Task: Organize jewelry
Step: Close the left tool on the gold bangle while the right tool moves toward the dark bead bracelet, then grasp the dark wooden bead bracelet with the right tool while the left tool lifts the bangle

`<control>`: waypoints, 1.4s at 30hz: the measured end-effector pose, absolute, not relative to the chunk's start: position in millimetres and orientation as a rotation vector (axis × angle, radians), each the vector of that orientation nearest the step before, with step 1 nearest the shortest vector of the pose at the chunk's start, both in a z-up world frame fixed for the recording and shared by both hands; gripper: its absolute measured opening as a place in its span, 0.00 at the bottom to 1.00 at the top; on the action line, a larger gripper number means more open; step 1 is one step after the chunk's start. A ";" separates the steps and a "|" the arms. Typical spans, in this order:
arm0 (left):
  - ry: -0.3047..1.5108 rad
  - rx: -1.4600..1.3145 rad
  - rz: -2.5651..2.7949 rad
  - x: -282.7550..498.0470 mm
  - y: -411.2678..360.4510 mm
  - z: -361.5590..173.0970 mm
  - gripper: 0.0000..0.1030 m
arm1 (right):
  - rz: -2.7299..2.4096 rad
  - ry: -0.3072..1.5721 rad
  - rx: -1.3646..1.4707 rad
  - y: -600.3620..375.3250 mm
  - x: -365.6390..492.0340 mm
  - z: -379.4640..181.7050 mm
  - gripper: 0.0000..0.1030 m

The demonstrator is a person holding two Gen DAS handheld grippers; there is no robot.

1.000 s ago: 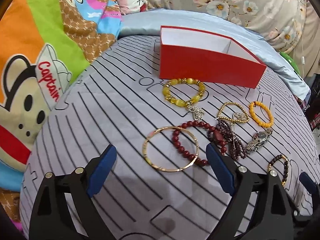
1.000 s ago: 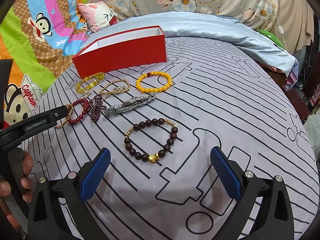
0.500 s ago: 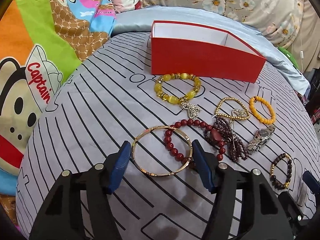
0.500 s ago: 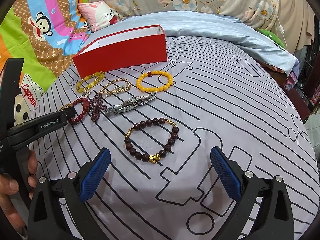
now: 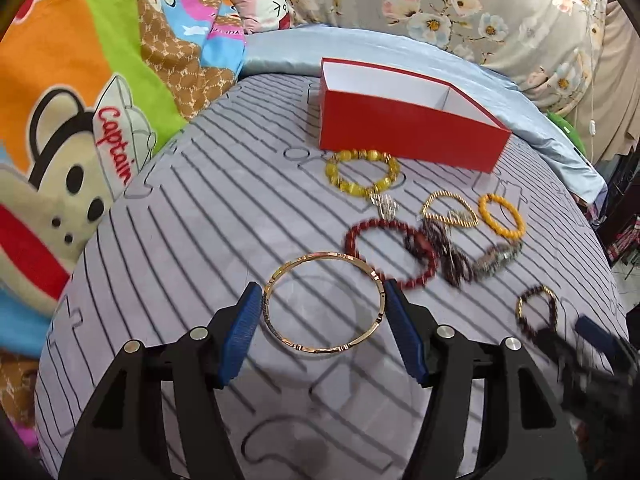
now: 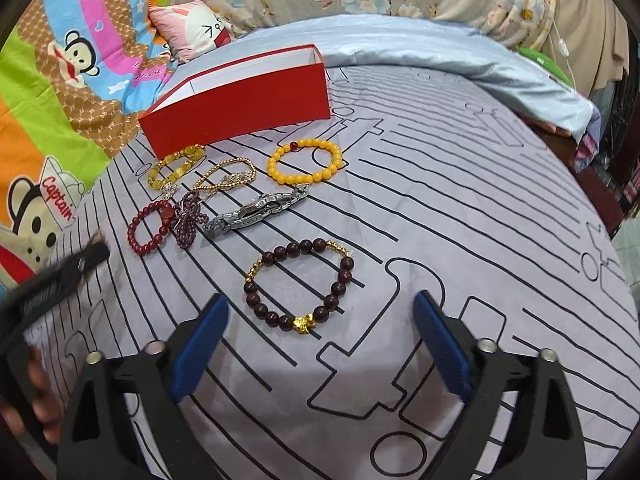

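Observation:
My left gripper (image 5: 322, 330) is shut on a gold bangle (image 5: 280, 334), its blue pads pressing the ring's two sides, a little above the striped sheet. Beyond it lie a red bead bracelet (image 5: 360, 230), a yellow bead bracelet (image 5: 340, 178), a gold chain (image 5: 450, 208), an orange bead bracelet (image 5: 502, 216), a silver watch (image 5: 496, 258) and a dark bead bracelet (image 5: 536, 310). An open red box (image 5: 408, 136) stands behind them. My right gripper (image 6: 320, 344) is open and empty, just before the dark bead bracelet (image 6: 300, 284). The red box (image 6: 240, 116) is at the back left.
The jewelry lies on a grey striped bedsheet (image 6: 460, 208). A blue quilt (image 6: 440, 52) and floral pillows run along the back. A colourful cartoon blanket (image 5: 80, 100) lies at the left. The bed drops off at the right (image 6: 616, 208). The left gripper's body (image 6: 52, 276) shows blurred at the left.
My left gripper has closed onto the gold bangle and lifted it off the red bead bracelet, toward me. The right gripper has barely moved.

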State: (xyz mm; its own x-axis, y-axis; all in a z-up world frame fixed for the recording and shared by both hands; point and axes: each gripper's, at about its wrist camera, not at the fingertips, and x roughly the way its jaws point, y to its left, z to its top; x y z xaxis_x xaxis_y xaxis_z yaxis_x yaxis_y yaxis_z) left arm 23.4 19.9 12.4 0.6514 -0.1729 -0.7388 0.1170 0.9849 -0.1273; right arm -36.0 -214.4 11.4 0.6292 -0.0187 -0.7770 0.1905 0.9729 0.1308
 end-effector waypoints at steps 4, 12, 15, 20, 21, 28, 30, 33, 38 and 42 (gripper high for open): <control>0.840 -0.052 -0.167 7.9 18.2 8.3 0.59 | -0.133 0.881 0.228 -223.1 -34.8 12.6 0.72; 0.845 -0.051 -0.173 4.6 16.4 3.2 0.59 | -0.142 0.902 0.190 -221.5 -26.4 10.1 0.49; 0.858 -0.059 -0.173 6.3 17.5 1.5 0.59 | -0.159 0.900 0.146 -216.2 -24.8 9.1 0.38; 0.867 -0.064 -0.175 7.0 17.9 -0.5 0.59 | -0.156 0.897 0.105 -209.4 -24.0 8.9 0.23; 0.868 -0.064 -0.175 7.7 18.0 -0.6 0.59 | -0.156 0.897 0.104 -208.9 -24.5 8.9 0.22; 0.870 -0.065 -0.179 7.9 17.0 -1.2 0.59 | -0.137 0.891 0.141 -209.6 -26.7 8.1 0.07; 0.871 -0.064 -0.178 8.3 17.2 -1.2 0.59 | -0.132 0.895 0.160 -211.6 -27.2 8.7 0.07; 0.871 -0.063 -0.178 8.6 17.3 -1.5 0.59 | -0.119 0.900 0.198 -215.5 -26.1 10.1 0.07; 0.871 -0.057 -0.165 8.5 17.0 -1.1 0.59 | -0.112 0.892 0.218 -219.0 -28.0 20.9 0.07; 0.880 -0.061 -0.163 6.2 17.1 5.2 0.59 | -0.107 0.869 0.220 -222.4 -28.4 37.7 0.07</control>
State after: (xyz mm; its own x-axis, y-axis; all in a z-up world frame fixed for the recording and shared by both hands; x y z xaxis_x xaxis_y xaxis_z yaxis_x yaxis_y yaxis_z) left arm 6.2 17.1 5.2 0.6260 -0.1674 -0.7616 0.1168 0.9858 -0.1206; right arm -28.4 -222.3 37.7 0.6421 -0.0036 -0.7666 0.1821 0.9721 0.1479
